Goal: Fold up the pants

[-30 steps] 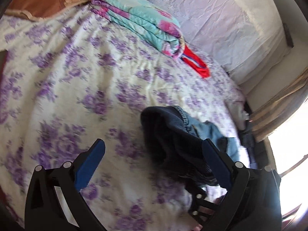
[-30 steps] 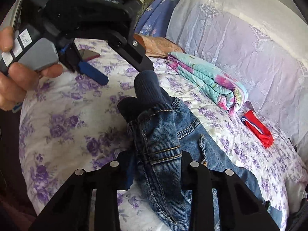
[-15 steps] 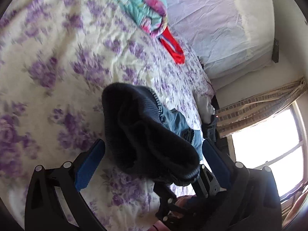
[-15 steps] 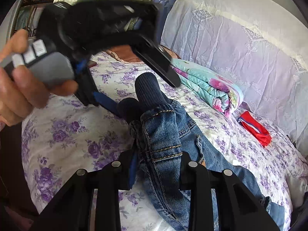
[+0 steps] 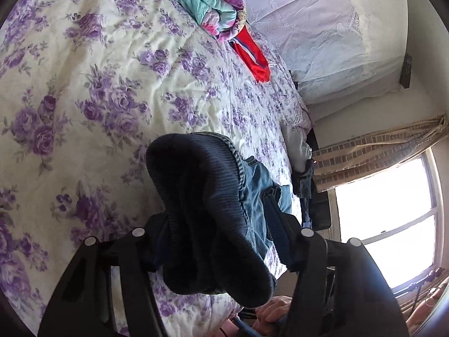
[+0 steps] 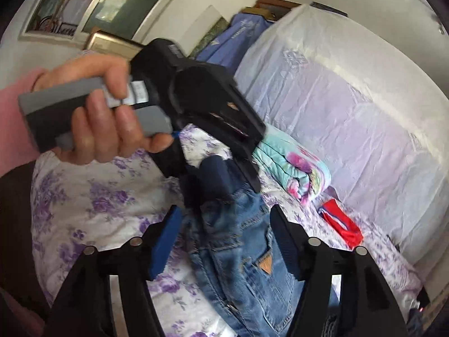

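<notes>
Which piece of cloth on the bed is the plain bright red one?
The small red garment, lying beside the folded floral quilt. The jeans are blue denim.

Blue denim jeans (image 6: 247, 255) with a dark navy ribbed waistband (image 5: 202, 196); cream bedsheet (image 5: 92, 90) printed with purple roses; folded turquoise-and-pink floral blanket (image 5: 213, 2); red cloth (image 5: 254, 59).
</notes>
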Available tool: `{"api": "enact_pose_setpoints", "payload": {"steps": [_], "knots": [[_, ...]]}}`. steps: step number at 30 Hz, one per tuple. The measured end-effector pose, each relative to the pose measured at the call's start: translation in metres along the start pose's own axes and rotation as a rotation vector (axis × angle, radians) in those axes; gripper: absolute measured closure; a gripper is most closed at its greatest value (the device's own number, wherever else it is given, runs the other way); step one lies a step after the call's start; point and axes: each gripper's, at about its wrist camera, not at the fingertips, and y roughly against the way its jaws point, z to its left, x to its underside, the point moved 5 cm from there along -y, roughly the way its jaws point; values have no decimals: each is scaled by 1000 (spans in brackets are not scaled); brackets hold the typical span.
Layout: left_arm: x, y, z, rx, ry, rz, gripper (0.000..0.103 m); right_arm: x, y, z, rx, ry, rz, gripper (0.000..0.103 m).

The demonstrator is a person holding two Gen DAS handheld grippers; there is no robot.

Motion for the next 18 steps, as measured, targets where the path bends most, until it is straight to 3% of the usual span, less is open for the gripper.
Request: {"api": "enact_pose_setpoints", "payload": {"steps": [5, 9, 10, 12, 13, 14, 15, 17, 18], "knots": [[-1, 0, -9, -19, -1, 29, 45, 9, -33, 26, 52, 140, 95, 29], [0, 6, -16, -4, -8, 56, 45, 8, -43, 30, 111, 176, 92, 29], [1, 7, -19, -7, -20, 62, 45, 7, -43, 29, 128, 176, 83, 33], [3, 8, -22, -41, -58, 68, 45, 8, -43, 27, 143, 178, 82, 57], [4, 7, -22, -63, -72, 66, 45, 9, -42, 25, 127, 167, 85, 62], [4, 6, -21, -83, -84, 70, 40, 10, -41, 22, 103, 140, 89, 64], [6, 4, -18, -94, -86, 79, 26, 10, -39, 20, 89, 120, 87, 66], [9, 1, -10, -86, -45, 91, 10, 11, -35, 17, 87, 104, 78, 67], [10, 0, -6, -84, -27, 100, 9, 11, -32, 16, 93, 101, 67, 67]]}}
